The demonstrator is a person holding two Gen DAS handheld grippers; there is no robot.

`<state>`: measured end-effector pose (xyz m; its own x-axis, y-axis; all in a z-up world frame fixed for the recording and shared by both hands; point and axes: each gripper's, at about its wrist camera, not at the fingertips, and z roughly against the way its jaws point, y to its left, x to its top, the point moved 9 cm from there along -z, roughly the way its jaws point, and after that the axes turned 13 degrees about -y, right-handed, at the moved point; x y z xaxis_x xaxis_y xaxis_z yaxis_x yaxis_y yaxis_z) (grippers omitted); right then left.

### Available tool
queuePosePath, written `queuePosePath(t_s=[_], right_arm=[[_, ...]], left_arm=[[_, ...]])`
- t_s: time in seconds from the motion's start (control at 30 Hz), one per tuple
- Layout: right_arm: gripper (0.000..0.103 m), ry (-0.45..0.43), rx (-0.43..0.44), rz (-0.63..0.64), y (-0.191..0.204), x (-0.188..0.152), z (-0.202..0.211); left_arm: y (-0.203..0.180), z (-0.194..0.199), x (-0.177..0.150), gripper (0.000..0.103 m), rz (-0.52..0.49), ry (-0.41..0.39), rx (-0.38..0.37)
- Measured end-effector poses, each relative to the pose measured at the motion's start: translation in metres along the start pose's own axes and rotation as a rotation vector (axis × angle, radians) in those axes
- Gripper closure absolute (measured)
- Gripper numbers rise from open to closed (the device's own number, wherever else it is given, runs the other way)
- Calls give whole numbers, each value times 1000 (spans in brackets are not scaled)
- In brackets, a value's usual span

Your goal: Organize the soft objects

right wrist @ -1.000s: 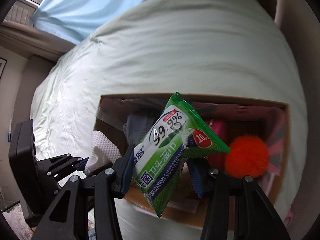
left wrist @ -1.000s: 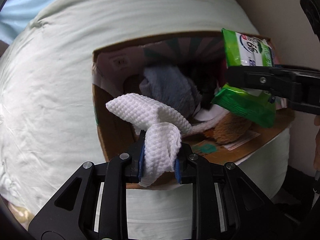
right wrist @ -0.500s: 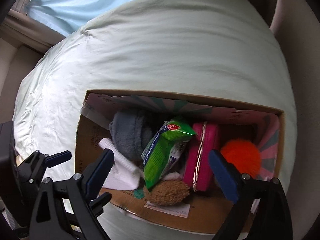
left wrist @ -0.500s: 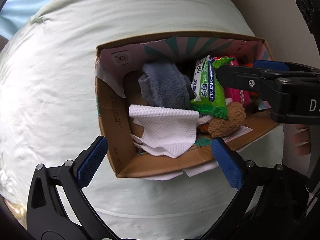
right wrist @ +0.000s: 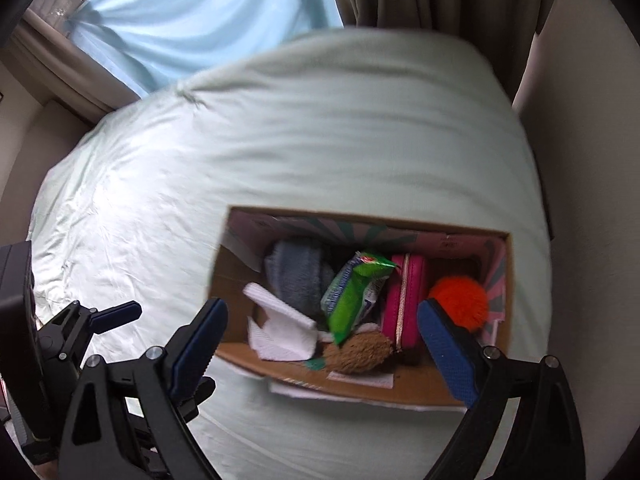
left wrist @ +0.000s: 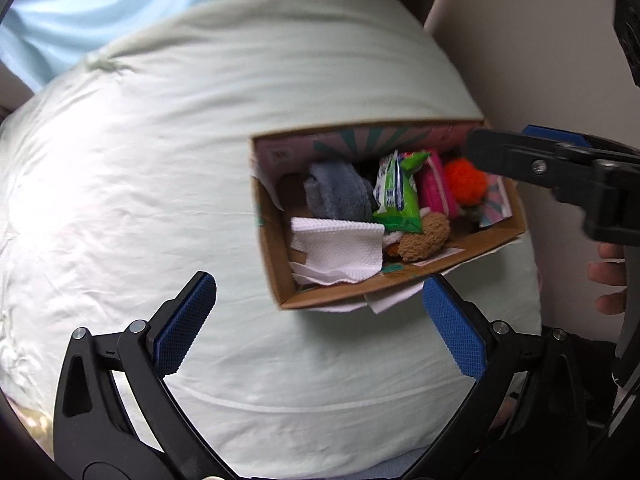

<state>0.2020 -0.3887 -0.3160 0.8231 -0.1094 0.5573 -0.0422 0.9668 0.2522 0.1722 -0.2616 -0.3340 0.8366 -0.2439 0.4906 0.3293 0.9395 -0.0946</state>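
A cardboard box (left wrist: 360, 294) (right wrist: 400, 394) sits on the pale green bed. In it lie a white cloth (left wrist: 336, 246) (right wrist: 280, 326), a grey plush item (left wrist: 338, 196) (right wrist: 298, 276), a green wipes pack (left wrist: 398, 196) (right wrist: 354, 292), a pink zip pouch (left wrist: 434, 190) (right wrist: 404, 304), an orange pompom (left wrist: 466, 182) (right wrist: 460, 300) and a brown plush (left wrist: 424, 238) (right wrist: 358, 352). My left gripper (left wrist: 320, 320) is open and empty, held above the bed in front of the box. My right gripper (right wrist: 324, 354) is open and empty above the box's near side.
The bed (left wrist: 160, 160) (right wrist: 320, 128) fills most of both views. Light blue and brown curtains (right wrist: 208, 12) hang behind it. A beige wall (left wrist: 540, 60) stands on the right. The right gripper's body (left wrist: 560, 172) crosses the left wrist view.
The left gripper let go of the white cloth and the right gripper let go of the wipes pack; both now lie in the box. Both grippers opened and pulled back and up.
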Motion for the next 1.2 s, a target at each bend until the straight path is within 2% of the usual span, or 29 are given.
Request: queuePosePath(t_s=[0.17,0.3,0.5,0.7,0.9,1.03,1.2], right_arm=[[9,-118,-16,12,40,24,64],[9,-228,-19,13,84,40,118],[9,-371,-68,49,142,52,176],[9,-498,-102,107,187,53,218],[9,-606,-177,114,202,54,253],[9,-638,-202,123,211,50,263],[9,-656,-214,125,218,49,268]], left_arm=[[32,74,20,0,13,-133,17],[64,144,38,0,14,-289,58],[110,242,55,0,46,-481,126],[134,322,62,0,46,-652,186],[149,362,58,0,53,-729,235],[156,371,51,0,66,-752,258],[157,372,47,0,67,-767,247]])
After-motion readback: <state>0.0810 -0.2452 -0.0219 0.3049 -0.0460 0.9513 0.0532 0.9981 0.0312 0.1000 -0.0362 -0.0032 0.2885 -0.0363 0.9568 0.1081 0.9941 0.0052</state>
